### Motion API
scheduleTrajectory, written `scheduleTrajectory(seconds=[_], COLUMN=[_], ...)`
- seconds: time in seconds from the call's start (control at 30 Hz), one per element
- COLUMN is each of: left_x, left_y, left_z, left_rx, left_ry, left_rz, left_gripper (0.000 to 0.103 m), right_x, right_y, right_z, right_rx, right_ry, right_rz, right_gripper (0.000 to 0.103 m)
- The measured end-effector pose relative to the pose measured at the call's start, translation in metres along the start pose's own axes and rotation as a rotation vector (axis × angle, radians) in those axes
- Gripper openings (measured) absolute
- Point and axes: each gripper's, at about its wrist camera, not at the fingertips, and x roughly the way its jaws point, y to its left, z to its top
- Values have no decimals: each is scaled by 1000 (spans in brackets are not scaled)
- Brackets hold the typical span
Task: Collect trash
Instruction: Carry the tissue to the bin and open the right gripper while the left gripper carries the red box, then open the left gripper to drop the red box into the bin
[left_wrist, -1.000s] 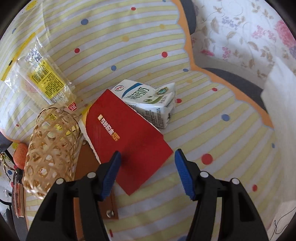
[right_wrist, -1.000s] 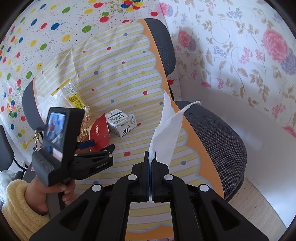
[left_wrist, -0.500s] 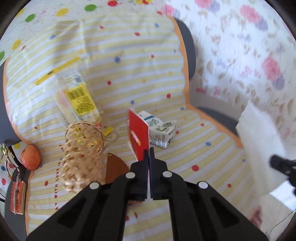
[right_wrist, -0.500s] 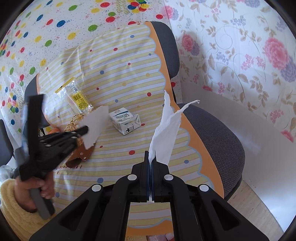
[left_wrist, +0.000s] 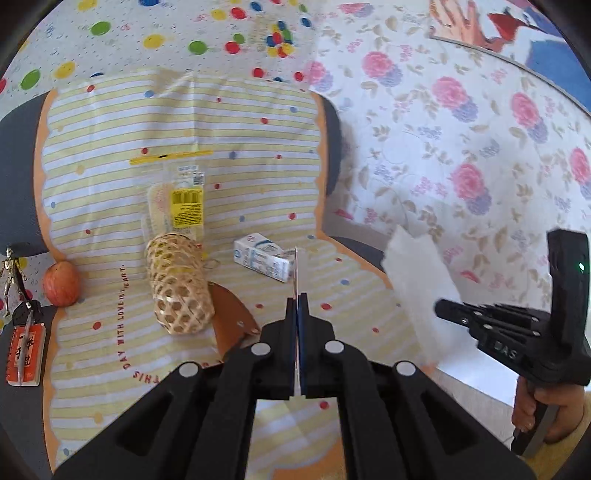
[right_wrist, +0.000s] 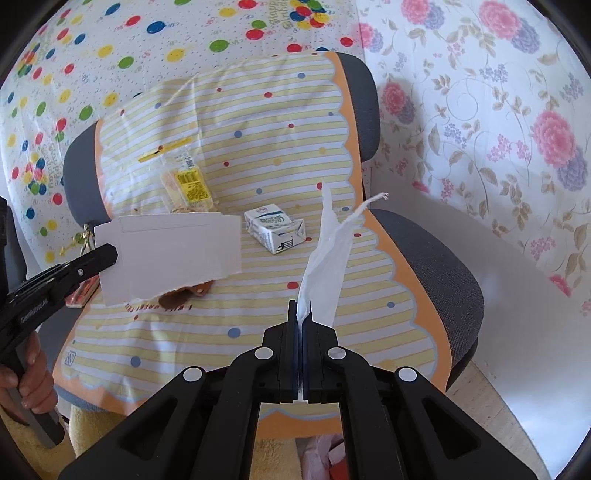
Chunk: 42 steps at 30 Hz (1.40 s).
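**Both hands full above the striped seat**

I'm up over a grey office chair (right_wrist: 436, 258) draped in a yellow-and-white striped cloth (right_wrist: 280, 155) with coloured dots and an orange scalloped border. Behind it hangs a white sheet (right_wrist: 110, 44) covered in bright balloon spots, and to the right runs floral wallpaper (right_wrist: 517, 110) with pink and purple blooms.

My left gripper (left_wrist: 297, 306) is clamped tight on a flat piece of card (right_wrist: 170, 254). In the left wrist view I see it edge-on, a thin line rising straight from the closed jaws. The right wrist view shows its broad white face, long axis roughly level, running from my fingers toward the middle of the seat, held in the air above the cloth.

My right gripper (right_wrist: 303, 314) is pinched shut on a white tissue (right_wrist: 327, 254). It stands up from the jaws, leaning a little right, with two torn wisps at the top.

Down on the cloth, a small milk carton (left_wrist: 264, 256) lies on its side near the seat's centre. Left of it a woven bamboo basket (left_wrist: 177, 284) lies tipped over, touching a clear snack wrapper (left_wrist: 177, 206) with a yellow label. A brown leather piece (left_wrist: 229, 317) sits just beside the basket. An apple (left_wrist: 61, 283) rests at the cloth's left edge.
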Motion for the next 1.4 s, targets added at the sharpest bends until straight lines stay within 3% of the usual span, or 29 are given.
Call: scheduleTrajectory(seconds=[0.33, 0.5, 0.8, 1.13, 1.27, 1.4], left_x=[-9, -9, -8, 5, 9, 11], left_y=[-42, -61, -78, -92, -96, -97], left_z=[-21, -29, -31, -35, -37, -36], left_rx=[81, 116, 139, 166, 172, 173], left_ry=[14, 25, 32, 62, 75, 78], left_rz=[-183, -224, -231, -230, -232, -236], left_gripper=[0, 0, 0, 0, 0, 0], right_x=[-48, -68, -61, -44, -41, -43], right_y=[-11, -30, -66, -87, -96, -100], right_z=[-38, -60, -96, -106, -107, -104], right_rx=[30, 84, 204, 237, 253, 260], right_ry=[51, 90, 192, 216, 214, 199], right_rz=[-116, -166, -188, -216, -218, -214], right_gripper=[2, 2, 2, 7, 25, 27])
